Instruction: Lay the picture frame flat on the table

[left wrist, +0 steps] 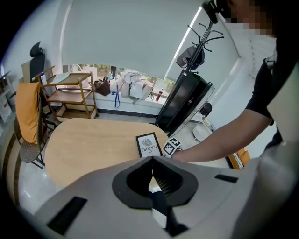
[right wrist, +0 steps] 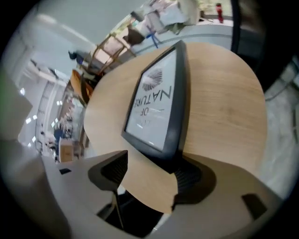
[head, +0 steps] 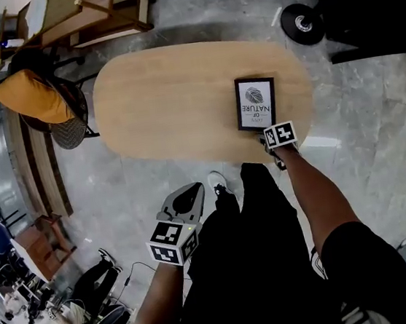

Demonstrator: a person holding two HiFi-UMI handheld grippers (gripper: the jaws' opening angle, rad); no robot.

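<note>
The black picture frame (head: pixel 255 103) with a leaf print lies flat, face up, on the right part of the oval wooden table (head: pixel 166 103). My right gripper (head: pixel 273 144) is at the frame's near edge by the table rim. In the right gripper view its jaws (right wrist: pixel 149 172) stand wide open around the table edge; the frame (right wrist: pixel 159 107) lies just ahead, its near corner by the right jaw. My left gripper (head: pixel 187 192) hangs low beside the person's legs, off the table, jaws shut on nothing (left wrist: pixel 152 161). It looks at the frame (left wrist: pixel 148 145) from afar.
A chair with an orange jacket (head: pixel 33 98) stands at the table's left end, a wooden cart (head: pixel 89 14) behind it. A black wheeled stand (head: pixel 303 24) is beyond the right end. A coat rack (left wrist: pixel 196 37) and bags by the window lie farther back.
</note>
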